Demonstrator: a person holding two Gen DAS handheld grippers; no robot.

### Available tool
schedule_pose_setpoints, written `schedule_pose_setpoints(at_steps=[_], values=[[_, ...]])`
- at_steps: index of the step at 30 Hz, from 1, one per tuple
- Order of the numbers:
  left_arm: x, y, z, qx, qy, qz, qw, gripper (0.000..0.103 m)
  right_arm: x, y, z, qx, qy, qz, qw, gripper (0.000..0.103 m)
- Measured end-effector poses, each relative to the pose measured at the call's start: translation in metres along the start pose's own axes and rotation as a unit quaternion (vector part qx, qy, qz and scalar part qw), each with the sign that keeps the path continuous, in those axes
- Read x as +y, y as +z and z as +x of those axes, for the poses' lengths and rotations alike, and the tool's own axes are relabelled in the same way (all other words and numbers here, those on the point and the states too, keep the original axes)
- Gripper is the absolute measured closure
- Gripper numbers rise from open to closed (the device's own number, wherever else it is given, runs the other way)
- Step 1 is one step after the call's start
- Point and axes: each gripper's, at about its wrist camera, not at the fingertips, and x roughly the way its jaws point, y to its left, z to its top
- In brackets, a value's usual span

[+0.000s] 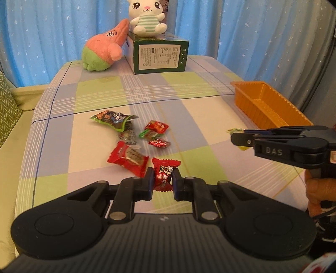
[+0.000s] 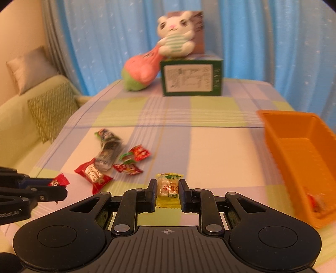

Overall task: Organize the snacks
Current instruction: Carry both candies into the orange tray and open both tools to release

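My left gripper (image 1: 163,177) is shut on a small red candy (image 1: 164,175), held just above the checked tablecloth. My right gripper (image 2: 168,189) is shut on a yellow wrapped candy (image 2: 168,190), also lifted off the cloth. In the left wrist view the right gripper (image 1: 239,137) reaches in from the right with a bit of yellow wrapper showing. The right wrist view shows the left gripper (image 2: 61,189) at the left edge with the red candy (image 2: 58,180). Several loose snacks (image 1: 130,138) lie in a cluster mid-table. An orange tray (image 2: 298,159) at the right holds one red snack (image 2: 317,202).
A green box (image 1: 160,54) stands at the table's far end with a white rabbit plush (image 1: 148,17) on top and a pink and green plush (image 1: 105,48) leaning against it. Blue curtains hang behind. A sofa with cushions (image 2: 46,109) lies off the left edge.
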Motion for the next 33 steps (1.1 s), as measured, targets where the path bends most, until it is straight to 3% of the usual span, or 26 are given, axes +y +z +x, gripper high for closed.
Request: schedule_pose_setpoints(at_steps=[15, 24, 33], values=[[-0.087, 0.023, -0.021, -0.029, -0.024, -0.016, 0.9992, 0.088, -0.072, -0.003, -0.091, -0.035, -0.048, 0.061, 0.996, 0.081], [-0.127, 0.034, -0.022, -0.032, -0.043, -0.004, 0.9986, 0.088, -0.107, -0.005, -0.125, -0.046, -0.086, 0.075, 0.992, 0.081], [-0.157, 0.051, -0.015, -0.033, -0.061, 0.002, 0.9976, 0.088, -0.138, -0.005, -0.140, -0.052, -0.098, 0.086, 0.990, 0.081]])
